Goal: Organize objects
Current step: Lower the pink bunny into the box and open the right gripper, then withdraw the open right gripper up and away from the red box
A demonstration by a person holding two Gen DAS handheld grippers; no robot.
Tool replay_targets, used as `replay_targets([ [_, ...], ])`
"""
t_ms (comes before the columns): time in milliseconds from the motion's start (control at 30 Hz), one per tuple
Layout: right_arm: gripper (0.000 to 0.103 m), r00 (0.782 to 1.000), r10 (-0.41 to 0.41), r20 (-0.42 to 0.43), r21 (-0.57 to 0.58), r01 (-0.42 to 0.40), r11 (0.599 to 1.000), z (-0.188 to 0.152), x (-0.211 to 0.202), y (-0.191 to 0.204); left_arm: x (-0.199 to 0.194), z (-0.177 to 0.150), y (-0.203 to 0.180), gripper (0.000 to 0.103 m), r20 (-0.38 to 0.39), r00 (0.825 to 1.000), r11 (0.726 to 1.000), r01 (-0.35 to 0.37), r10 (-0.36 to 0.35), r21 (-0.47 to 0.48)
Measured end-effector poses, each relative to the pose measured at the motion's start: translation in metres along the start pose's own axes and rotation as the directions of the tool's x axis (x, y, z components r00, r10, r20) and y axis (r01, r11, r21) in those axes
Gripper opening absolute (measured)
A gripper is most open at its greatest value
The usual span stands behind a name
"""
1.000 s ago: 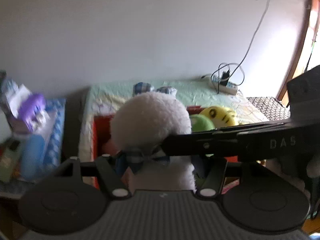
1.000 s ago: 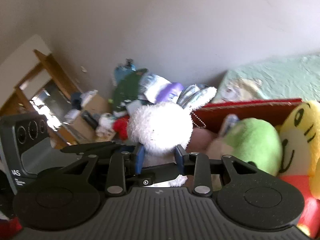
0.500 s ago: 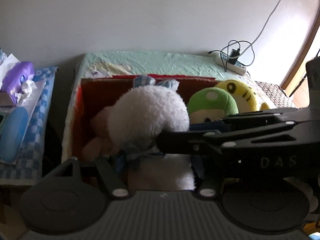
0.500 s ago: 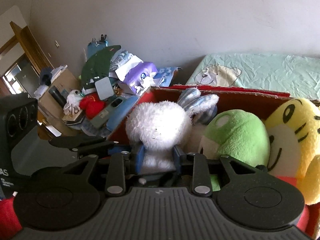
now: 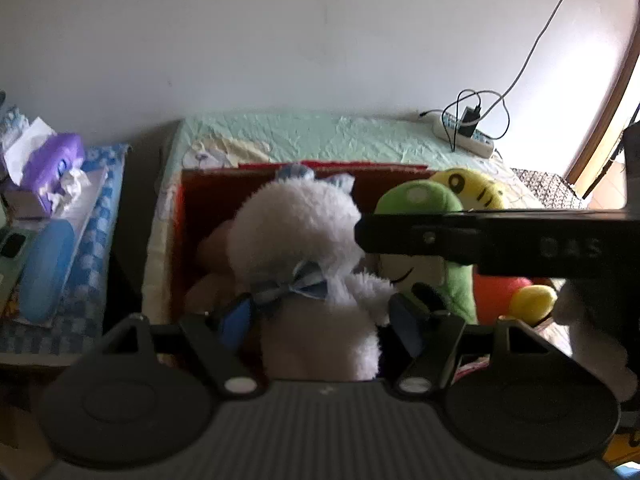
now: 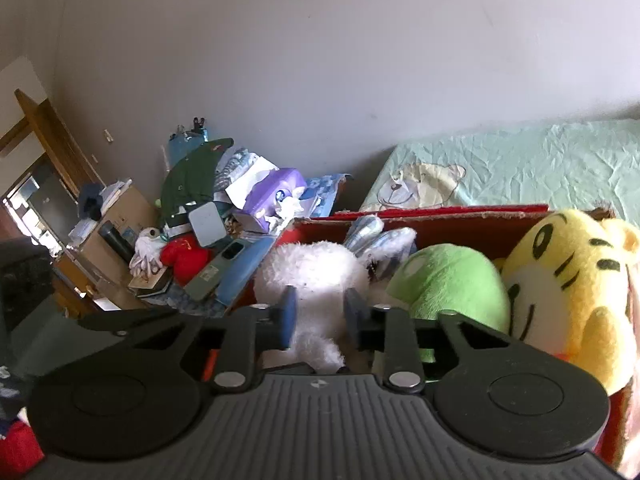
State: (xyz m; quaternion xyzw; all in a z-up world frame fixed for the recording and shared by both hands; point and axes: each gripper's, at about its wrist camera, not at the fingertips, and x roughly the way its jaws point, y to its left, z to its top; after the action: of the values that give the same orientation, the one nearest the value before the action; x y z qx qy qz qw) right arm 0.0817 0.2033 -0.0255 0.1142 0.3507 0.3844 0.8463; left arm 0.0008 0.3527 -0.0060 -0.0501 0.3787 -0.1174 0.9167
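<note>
A white plush rabbit (image 5: 304, 236) with a blue bow and blue striped ears sits at the red box (image 5: 188, 216), which also holds a green frog plush (image 5: 416, 204) and a yellow tiger plush (image 5: 476, 188). My left gripper (image 5: 320, 320) has its blue pads spread wide on either side of the rabbit's body, no longer squeezing it. My right gripper (image 6: 320, 312) has its pads against the rabbit (image 6: 316, 276) at its neck and still pinches it. The right gripper's arm crosses the left wrist view as a dark bar.
A cluttered side table (image 6: 192, 248) with a purple tissue pack (image 6: 272, 196), phone and blue case stands left of the box. The green bedsheet (image 6: 520, 160) lies behind. A power strip (image 5: 464, 136) with cables lies at the back right of the bed.
Both grippers have lowered the rabbit into the red box beside the frog. The left gripper's pads have spread apart off the rabbit's body.
</note>
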Motion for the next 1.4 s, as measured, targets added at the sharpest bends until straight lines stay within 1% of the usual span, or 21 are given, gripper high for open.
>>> replay_targets([
  [100,0.021,1.000,-0.008,-0.010,-0.017,0.007,1.000,-0.002,0.010,0.005,-0.005,0.000,-0.002,0.068,0.014,1.000,1.000,-0.008,0.008,0.015],
  [167,0.017,0.998,-0.052,-0.026,-0.058,0.050,0.997,-0.004,0.018,0.010,0.000,0.001,-0.004,0.065,0.000,1.000,1.000,0.001,-0.001,0.012],
  [200,0.016,0.997,-0.076,-0.027,-0.087,0.073,0.994,-0.004,0.020,0.014,0.002,0.000,-0.005,0.065,-0.006,1.000,1.000,0.011,-0.011,0.011],
  [267,0.016,0.994,-0.100,-0.036,-0.122,0.095,0.988,-0.005,0.023,0.016,0.009,0.001,-0.012,0.066,-0.010,1.000,1.000,0.006,-0.006,0.026],
  [333,0.016,0.994,-0.099,-0.047,-0.115,0.093,0.989,-0.004,0.024,0.013,0.013,-0.002,-0.017,0.069,-0.011,1.000,0.999,0.001,-0.001,0.043],
  [433,0.017,0.995,-0.087,-0.045,-0.080,0.083,0.993,-0.004,0.016,0.010,0.014,-0.002,-0.021,0.069,-0.015,1.000,0.999,-0.009,0.010,0.054],
  [567,0.018,0.993,-0.112,-0.025,-0.072,0.110,0.991,-0.007,0.001,0.008,0.010,0.004,-0.022,0.070,-0.017,1.000,0.999,-0.022,0.023,0.042],
  [633,0.018,0.992,-0.123,-0.005,-0.067,0.122,0.990,-0.008,-0.008,0.008,0.011,0.008,-0.023,0.075,-0.025,0.998,0.998,-0.050,0.051,0.032],
  [700,0.018,0.992,-0.128,0.012,-0.049,0.128,0.991,-0.009,-0.017,0.007,0.011,0.010,-0.025,0.076,-0.034,0.996,0.996,-0.079,0.080,0.030],
  [733,0.019,0.991,-0.132,0.019,-0.042,0.133,0.990,-0.009,-0.021,0.007,0.012,0.011,-0.028,0.078,-0.043,0.994,0.994,-0.100,0.101,0.034],
  [800,0.023,0.989,-0.144,0.035,-0.036,0.145,0.989,-0.010,-0.028,0.008,0.013,0.013,-0.035,0.078,-0.052,0.990,0.990,-0.131,0.134,0.043],
  [867,0.027,0.985,-0.165,0.052,-0.027,0.167,0.986,-0.012,-0.035,0.009,0.013,0.015,-0.041,0.084,-0.055,0.987,0.987,-0.151,0.154,0.048],
  [900,0.028,0.982,-0.180,0.061,-0.019,0.181,0.983,-0.013,-0.039,0.008,0.014,0.016,-0.044,0.085,-0.058,0.984,0.985,-0.163,0.166,0.049],
  [1000,0.028,0.977,-0.199,0.078,0.032,0.197,0.980,-0.014,-0.048,0.004,0.015,0.018,-0.054,0.088,-0.053,0.970,0.970,-0.236,0.239,0.059],
  [1067,0.028,0.972,-0.221,0.082,0.047,0.218,0.975,-0.015,-0.052,0.003,0.013,0.020,-0.059,0.091,-0.046,0.962,0.962,-0.267,0.270,0.062],
  [1133,0.028,0.963,-0.255,0.086,0.048,0.251,0.967,-0.017,-0.056,0.003,0.013,0.020,-0.064,0.091,-0.049,0.959,0.959,-0.276,0.279,0.062],
  [1200,0.031,0.955,-0.284,0.082,0.066,0.279,0.958,-0.019,-0.060,0.003,0.013,0.020,-0.068,0.092,-0.056,0.955,0.956,-0.287,0.291,0.060],
  [1300,0.034,0.948,-0.309,0.072,0.085,0.302,0.949,-0.021,-0.066,0.001,0.012,0.020,-0.072,0.092,-0.068,0.947,0.949,-0.311,0.314,0.056],
  [1400,0.035,0.939,-0.338,0.063,0.093,0.331,0.939,-0.023,-0.069,0.001,0.009,0.020,-0.077,0.096,-0.071,0.935,0.937,-0.345,0.349,0.056],
])
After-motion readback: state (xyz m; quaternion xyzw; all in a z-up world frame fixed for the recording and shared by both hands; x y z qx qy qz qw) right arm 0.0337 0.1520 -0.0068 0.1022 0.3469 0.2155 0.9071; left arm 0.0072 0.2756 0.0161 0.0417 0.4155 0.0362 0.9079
